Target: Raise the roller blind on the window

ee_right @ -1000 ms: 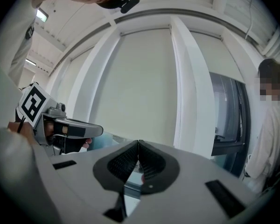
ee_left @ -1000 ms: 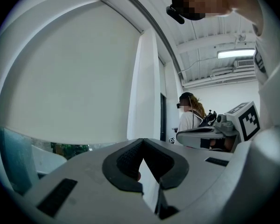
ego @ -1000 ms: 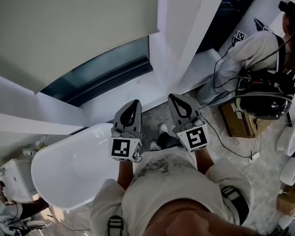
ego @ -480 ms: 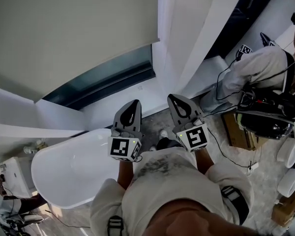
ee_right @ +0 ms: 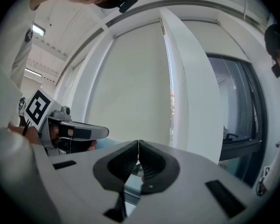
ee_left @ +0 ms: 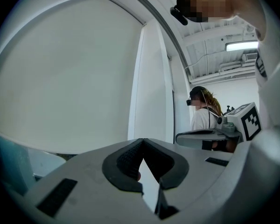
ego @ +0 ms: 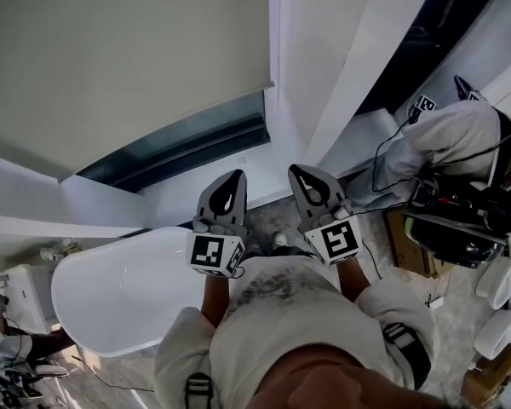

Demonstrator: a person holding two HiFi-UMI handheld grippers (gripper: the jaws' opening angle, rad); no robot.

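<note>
Closed in on the window (ego: 187, 130) since the earlier frame: left gripper (ego: 230, 184) and right gripper (ego: 305, 181), side by side, pointing level. Both jaw pairs pressed together tip to tip, nothing between. Roller blind (ego: 119, 49) ahead, covering most of that window, untouched.

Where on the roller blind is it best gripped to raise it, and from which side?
Likely the thin beaded cord hanging right of the roller blind, by the white pillar. It hangs straight and slim, so approach level from the room side, jaws either side of it.
</note>
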